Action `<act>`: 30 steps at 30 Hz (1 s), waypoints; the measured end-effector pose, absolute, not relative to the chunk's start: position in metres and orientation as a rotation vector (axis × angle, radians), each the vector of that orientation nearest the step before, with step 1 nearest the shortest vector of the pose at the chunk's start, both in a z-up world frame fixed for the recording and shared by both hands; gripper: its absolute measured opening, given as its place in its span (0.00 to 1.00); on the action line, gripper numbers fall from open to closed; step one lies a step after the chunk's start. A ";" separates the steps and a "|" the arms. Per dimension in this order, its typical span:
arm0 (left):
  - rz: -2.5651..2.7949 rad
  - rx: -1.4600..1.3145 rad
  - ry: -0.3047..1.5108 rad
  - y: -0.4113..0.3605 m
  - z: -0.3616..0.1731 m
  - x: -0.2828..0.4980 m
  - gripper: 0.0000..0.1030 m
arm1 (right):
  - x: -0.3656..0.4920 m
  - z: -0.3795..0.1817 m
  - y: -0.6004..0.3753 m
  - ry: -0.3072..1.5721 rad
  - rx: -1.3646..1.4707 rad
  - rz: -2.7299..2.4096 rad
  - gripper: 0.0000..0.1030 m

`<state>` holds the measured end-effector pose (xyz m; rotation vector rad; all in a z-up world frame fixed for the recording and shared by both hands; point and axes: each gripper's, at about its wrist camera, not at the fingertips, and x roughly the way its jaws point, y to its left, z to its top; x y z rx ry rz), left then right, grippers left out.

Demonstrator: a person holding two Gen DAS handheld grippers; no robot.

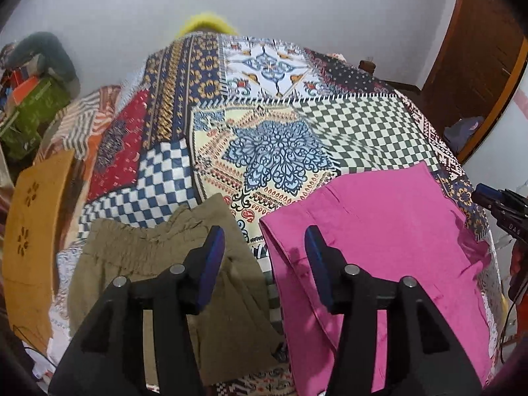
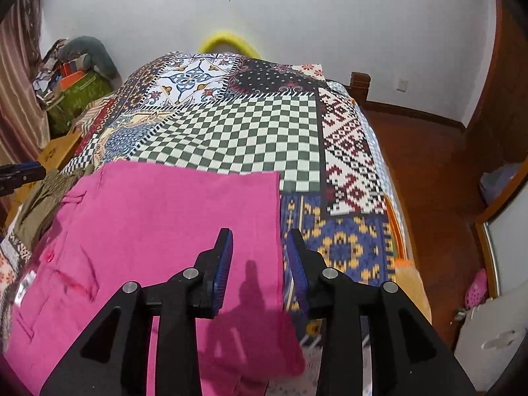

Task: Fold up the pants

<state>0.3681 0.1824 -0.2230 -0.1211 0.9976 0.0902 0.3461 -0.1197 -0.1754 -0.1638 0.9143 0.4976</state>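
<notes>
1. The pink pants (image 2: 158,231) lie flat on the bed's patchwork bedspread (image 2: 250,132), already doubled into a broad rectangle, with a button and pocket seams showing toward the left in the right wrist view.
2. The left claw (image 1: 264,264) hangs above the bed with its jaws parted and nothing between them; below the gap are the near left edge of the pink pants and the strip of bedspread beside it.
3. The right claw (image 2: 259,264) is narrowly open, also empty, and straddles the right edge of the pink pants without the pads pressing on cloth.
4. A pair of olive-brown shorts (image 1: 158,264) lies just beside the pink pants on the left (apparently folded; I would leave it alone).
5. The pink cloth looks like light woven cotton: soft, limp, no stiffness of its own, so I judge it will sag and drag if lifted from one point only.
6. It is not fragile or slippery, though the stacked layers may slide apart.
7. The best hold seems to be both corners of one short edge, pinching all layers together, one claw per corner.
</notes>
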 end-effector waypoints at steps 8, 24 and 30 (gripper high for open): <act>0.055 -0.150 1.063 0.182 -0.257 0.391 0.49 | 0.374 -0.188 -0.109 0.937 -0.181 0.521 0.30; 0.019 -0.232 1.129 0.188 -0.297 0.412 0.51 | 0.428 -0.233 -0.091 1.035 -0.165 0.535 0.30; -0.008 -0.247 1.121 0.189 -0.301 0.413 0.51 | 0.431 -0.237 -0.083 1.020 -0.187 0.568 0.32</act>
